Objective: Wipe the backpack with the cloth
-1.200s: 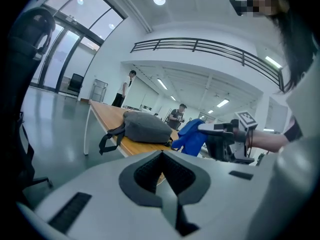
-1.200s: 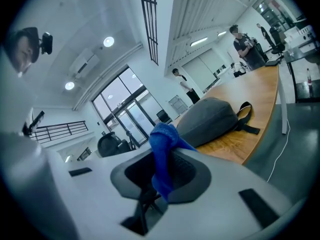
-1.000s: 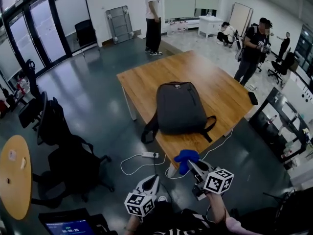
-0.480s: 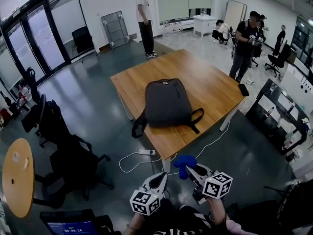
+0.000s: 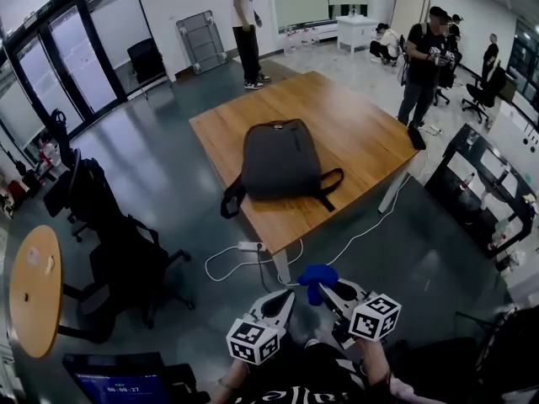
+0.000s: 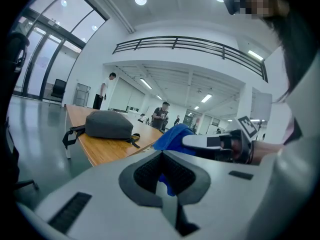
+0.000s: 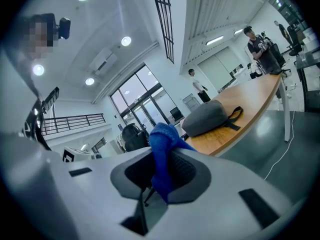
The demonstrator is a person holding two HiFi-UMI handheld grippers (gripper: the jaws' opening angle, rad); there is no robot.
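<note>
Your right tongs (image 5: 330, 289), low in the centre of the frame, clamp the blue cloth (image 5: 316, 274). Your left tongs (image 5: 280, 304), just beside them, are closed on nothing. The backpack (image 5: 278, 160) lies flat on the wooden tabletop (image 5: 362, 133) in the upper middle, well apart from both tongs.

Screen (image 5: 118, 388), lower left corner of the head view: one row of pale digits on blue, set out like a timer, reads about "00:00:27", leading digits small and unsure. Dark shirt (image 5: 295, 391), bottom edge: white print cut by the frame, letters "alle" partly legible. Other print too small to read
</note>
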